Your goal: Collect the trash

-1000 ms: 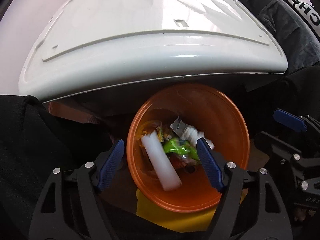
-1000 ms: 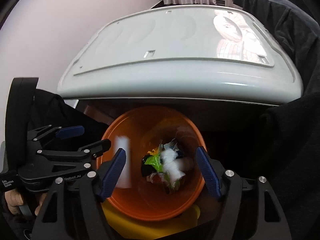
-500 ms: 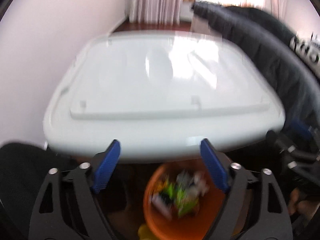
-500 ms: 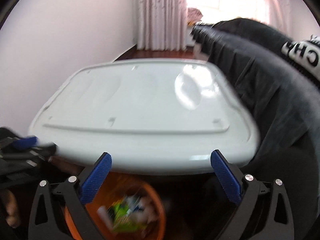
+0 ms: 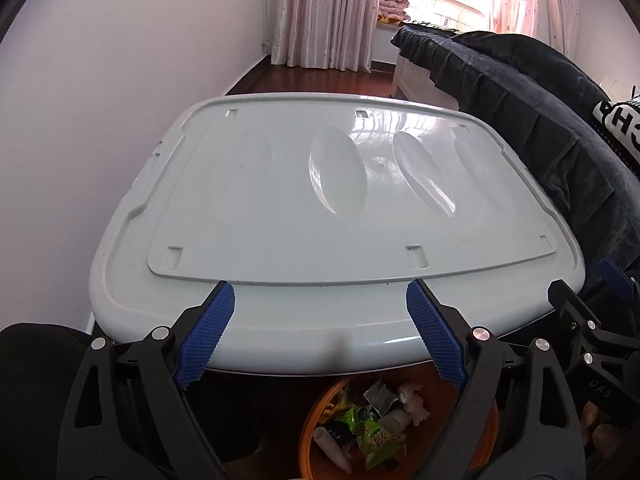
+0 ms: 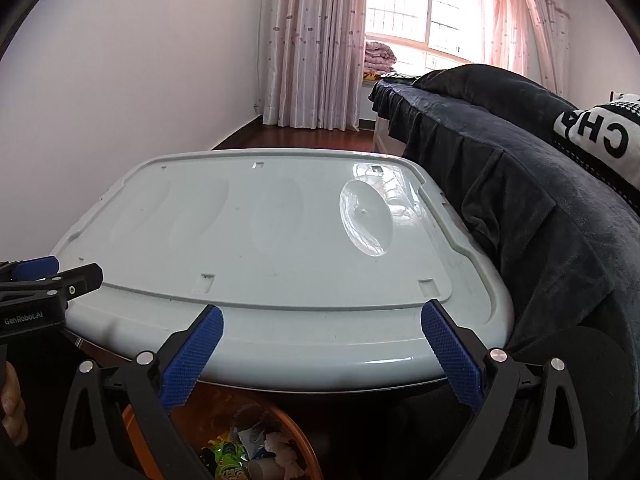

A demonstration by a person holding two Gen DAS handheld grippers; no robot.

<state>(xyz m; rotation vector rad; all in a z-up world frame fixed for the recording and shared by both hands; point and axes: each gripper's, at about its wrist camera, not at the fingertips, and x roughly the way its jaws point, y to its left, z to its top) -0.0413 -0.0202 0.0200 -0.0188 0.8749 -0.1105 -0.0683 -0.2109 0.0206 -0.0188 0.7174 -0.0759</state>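
The left gripper (image 5: 320,334) is seen with its blue-padded jaws spread wide and empty, framed against a white plastic table (image 5: 328,200). Below the table edge, an orange bin (image 5: 310,432) is seen, filled with green wrappers (image 5: 368,428) and crumpled paper (image 5: 412,398).

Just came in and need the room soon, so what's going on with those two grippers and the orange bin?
A person holds two grippers above a white table, collecting trash. The left gripper and right gripper are both open and empty. The orange bin below the table's near edge already holds wrappers and crumpled paper. No trash shows on the tabletop.
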